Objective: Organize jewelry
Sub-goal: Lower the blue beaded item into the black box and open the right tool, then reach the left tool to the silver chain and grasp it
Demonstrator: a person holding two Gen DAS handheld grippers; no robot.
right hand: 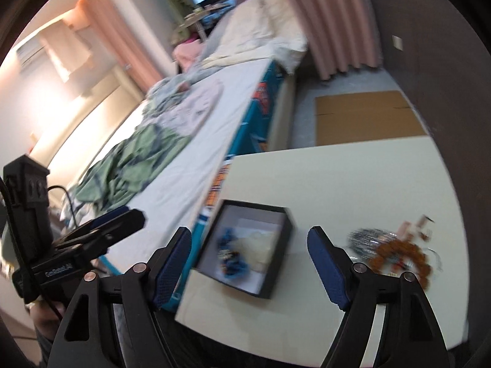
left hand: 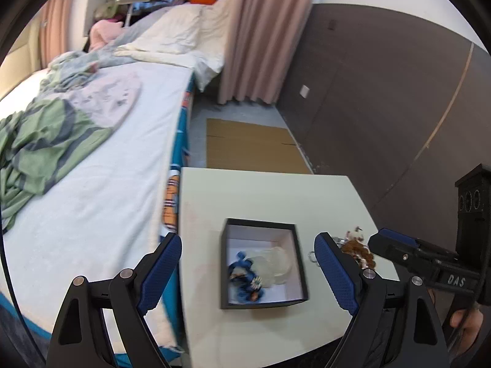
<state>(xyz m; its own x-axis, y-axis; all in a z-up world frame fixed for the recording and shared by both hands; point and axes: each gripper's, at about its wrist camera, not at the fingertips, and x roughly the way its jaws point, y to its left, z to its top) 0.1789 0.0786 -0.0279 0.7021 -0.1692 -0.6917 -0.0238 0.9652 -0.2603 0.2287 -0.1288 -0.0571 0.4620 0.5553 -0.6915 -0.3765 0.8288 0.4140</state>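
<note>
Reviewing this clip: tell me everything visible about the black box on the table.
The black square open-topped box looks like rigid card, with thin dark walls and a white lining. It sits flat on the pale tabletop, near the edge beside the bed. Inside lie a blue beaded piece and a translucent whitish item, touching each other. No lid is visible. Neither hand-held gripper touches it; loose brown beads lie apart to its right.

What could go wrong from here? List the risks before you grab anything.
1. The black box sits near the table edge beside the bed; a nudge might slide it off.
2. The brown bead bracelet lies tangled with silver chains; lifting one could drag the others.
3. Both views are blurred, so aim may be off.
</note>
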